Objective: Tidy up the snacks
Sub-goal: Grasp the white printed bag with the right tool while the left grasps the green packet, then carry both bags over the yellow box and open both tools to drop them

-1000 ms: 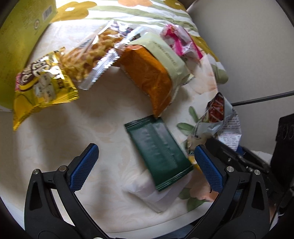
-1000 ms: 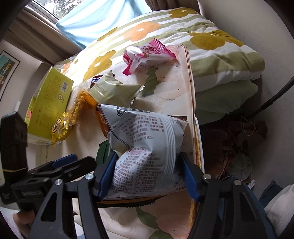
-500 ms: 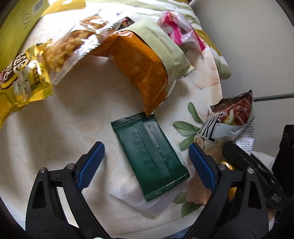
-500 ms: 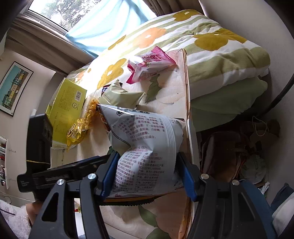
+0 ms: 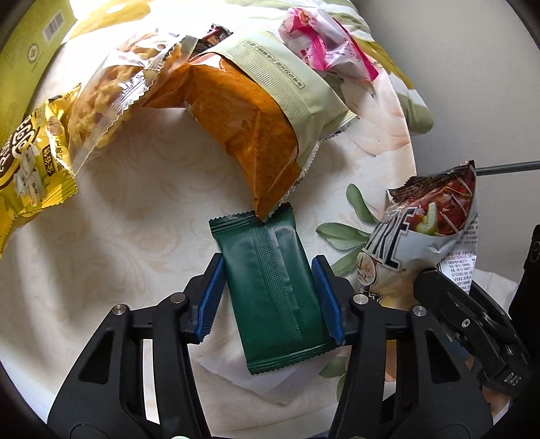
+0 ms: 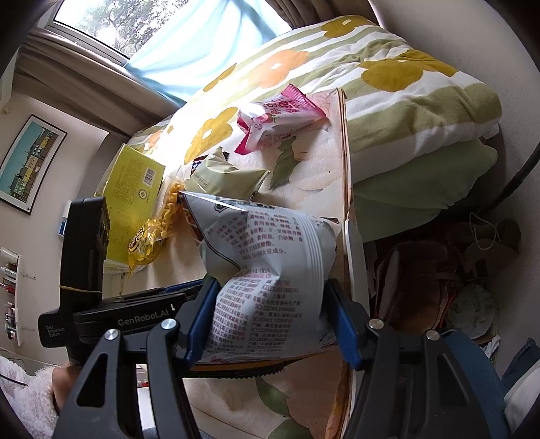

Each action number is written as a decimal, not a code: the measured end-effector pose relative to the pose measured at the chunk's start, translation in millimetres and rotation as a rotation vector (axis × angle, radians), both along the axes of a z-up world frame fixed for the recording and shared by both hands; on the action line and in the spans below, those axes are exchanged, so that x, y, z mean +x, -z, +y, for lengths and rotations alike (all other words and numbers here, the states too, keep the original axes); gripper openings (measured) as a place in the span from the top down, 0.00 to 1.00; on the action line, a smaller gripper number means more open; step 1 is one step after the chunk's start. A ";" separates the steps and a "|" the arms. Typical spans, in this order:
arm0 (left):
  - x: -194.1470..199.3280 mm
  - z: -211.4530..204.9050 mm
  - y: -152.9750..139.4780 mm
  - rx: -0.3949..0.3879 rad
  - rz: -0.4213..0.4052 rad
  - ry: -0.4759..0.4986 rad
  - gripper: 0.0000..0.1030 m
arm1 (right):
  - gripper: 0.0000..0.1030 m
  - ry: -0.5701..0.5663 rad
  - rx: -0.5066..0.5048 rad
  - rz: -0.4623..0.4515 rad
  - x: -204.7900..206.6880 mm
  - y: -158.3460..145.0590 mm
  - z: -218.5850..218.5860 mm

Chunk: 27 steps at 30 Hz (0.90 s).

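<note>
A dark green snack packet [image 5: 273, 290] lies flat on the cream floral tabletop [image 5: 135, 219], partly on a white paper [image 5: 263, 381]. My left gripper [image 5: 266, 266] points down over it, its jaws closing, and both blue pads touch the packet's long edges. My right gripper [image 6: 271, 287] is shut on a white chip bag [image 6: 266, 256] and holds it above the table's right side. In the left wrist view that chip bag [image 5: 415, 243] hangs just right of the green packet.
Further back lie an orange and pale green bag [image 5: 256, 118], a clear bag of yellow snacks [image 5: 108, 87], a yellow bag [image 5: 30, 162], a pink packet [image 5: 324, 47] and a yellow-green box [image 5: 30, 30]. A flowered blanket [image 6: 405, 84] lies beyond the table edge [image 6: 346, 202].
My left gripper came down over the green packet and its wide jaws closed in onto the packet's sides. The right gripper kept its hold on the chip bag.
</note>
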<state>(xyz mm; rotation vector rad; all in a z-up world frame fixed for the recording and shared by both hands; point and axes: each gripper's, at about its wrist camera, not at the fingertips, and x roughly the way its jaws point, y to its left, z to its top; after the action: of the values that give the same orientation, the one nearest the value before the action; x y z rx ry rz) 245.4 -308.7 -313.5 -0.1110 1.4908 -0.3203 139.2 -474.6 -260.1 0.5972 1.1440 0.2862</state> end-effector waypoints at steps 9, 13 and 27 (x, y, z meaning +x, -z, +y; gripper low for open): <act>-7.7 3.3 -17.5 -0.008 -0.028 0.022 0.57 | 0.43 -0.002 0.000 -0.017 -0.7 -4.5 0.3; -11.2 7.6 -27.5 -0.019 -0.049 0.019 0.58 | 0.43 -0.010 -0.003 -0.032 -1.4 -11.1 3.2; -34.8 52.2 -98.6 -0.100 -0.203 -0.023 0.58 | 0.43 -0.035 -0.037 -0.148 -1.3 -66.9 26.0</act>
<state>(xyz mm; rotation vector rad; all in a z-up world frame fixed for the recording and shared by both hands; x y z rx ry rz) 210.6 -256.4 -214.9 -0.1705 1.2718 -0.3761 137.9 -448.6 -193.1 0.5159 1.0157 0.3330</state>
